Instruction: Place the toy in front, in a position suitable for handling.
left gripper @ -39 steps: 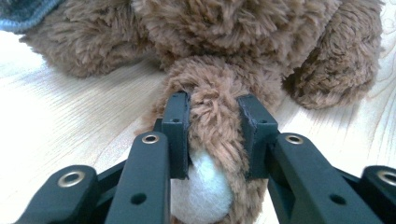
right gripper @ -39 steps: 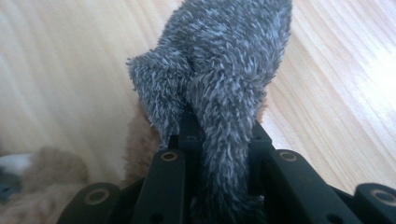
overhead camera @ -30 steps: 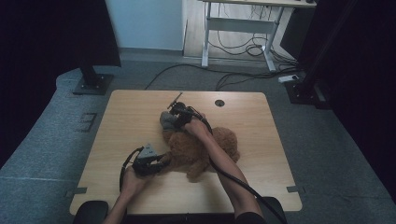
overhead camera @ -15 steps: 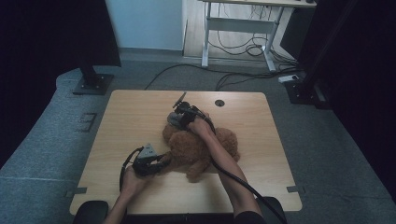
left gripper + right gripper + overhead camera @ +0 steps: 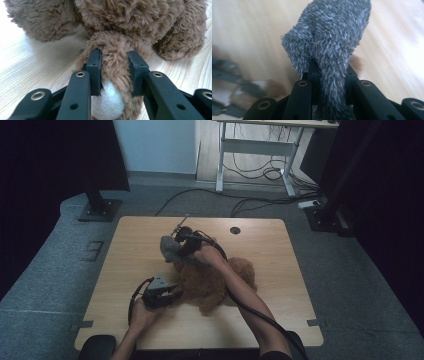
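We hold a brown plush toy [image 5: 215, 282] and a grey fuzzy sock [image 5: 170, 248].
On the bench [image 5: 125, 250], left tongs [image 5: 113, 65] clench the toy's paw; right tongs [image 5: 329, 68] grasp the sock at its eleven o'clock.

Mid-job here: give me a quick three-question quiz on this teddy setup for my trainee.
1. True or false: the left gripper is clamped on a limb of the brown teddy bear.
2. What does the right gripper hold? A) a cable B) a grey fuzzy sock C) a wooden block
3. In the high view, is the sock lifted beyond the bear or lying flat beside the left gripper?

Key:
1. True; its jaws press on both sides of the furry limb, whose white pad faces the camera.
2. B.
3. Lifted beyond the bear, above the wooden table.
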`<state>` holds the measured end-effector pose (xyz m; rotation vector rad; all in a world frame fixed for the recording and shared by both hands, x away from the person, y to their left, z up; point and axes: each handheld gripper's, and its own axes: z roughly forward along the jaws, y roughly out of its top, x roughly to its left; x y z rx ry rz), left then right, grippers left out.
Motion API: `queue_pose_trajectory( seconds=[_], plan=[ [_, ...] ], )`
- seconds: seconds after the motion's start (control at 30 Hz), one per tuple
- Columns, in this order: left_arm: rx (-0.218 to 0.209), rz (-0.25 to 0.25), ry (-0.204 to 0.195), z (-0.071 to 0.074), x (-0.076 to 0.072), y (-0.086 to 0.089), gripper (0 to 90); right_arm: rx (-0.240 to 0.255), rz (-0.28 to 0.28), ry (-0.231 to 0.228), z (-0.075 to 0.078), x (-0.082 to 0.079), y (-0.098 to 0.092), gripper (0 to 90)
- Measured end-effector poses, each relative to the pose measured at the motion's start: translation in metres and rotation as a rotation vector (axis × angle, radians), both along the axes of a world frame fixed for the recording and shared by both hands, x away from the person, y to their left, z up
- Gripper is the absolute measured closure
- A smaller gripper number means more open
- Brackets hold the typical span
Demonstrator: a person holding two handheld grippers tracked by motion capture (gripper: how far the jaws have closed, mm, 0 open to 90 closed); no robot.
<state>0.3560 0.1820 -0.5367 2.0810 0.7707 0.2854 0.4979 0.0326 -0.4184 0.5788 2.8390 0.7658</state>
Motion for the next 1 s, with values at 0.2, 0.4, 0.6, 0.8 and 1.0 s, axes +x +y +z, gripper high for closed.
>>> queue_pose_trajectory(
  seconds=[0.2,0.4,0.6,0.8,1.0],
  plan=[
    [-0.002,-0.001,0.0,0.0,0.0,0.0,66.9,-0.07,0.056,0.056,-0.026,-0.004,0.015,75.0],
    [-0.003,0.002,0.0,0.0,0.0,0.0,67.3,-0.111,0.036,0.054,-0.043,0.001,0.014,75.1],
    [-0.009,0.005,0.003,-0.001,0.0,0.001,68.1,-0.075,-0.039,0.024,-0.043,0.011,0.004,75.1],
    [-0.009,0.006,0.003,-0.001,0.0,0.001,68.4,-0.019,-0.139,0.008,-0.044,0.026,-0.012,75.2],
    [-0.009,0.005,0.001,-0.001,0.0,0.001,68.4,-0.009,-0.209,0.01,-0.045,0.038,-0.027,75.2]
  ],
)
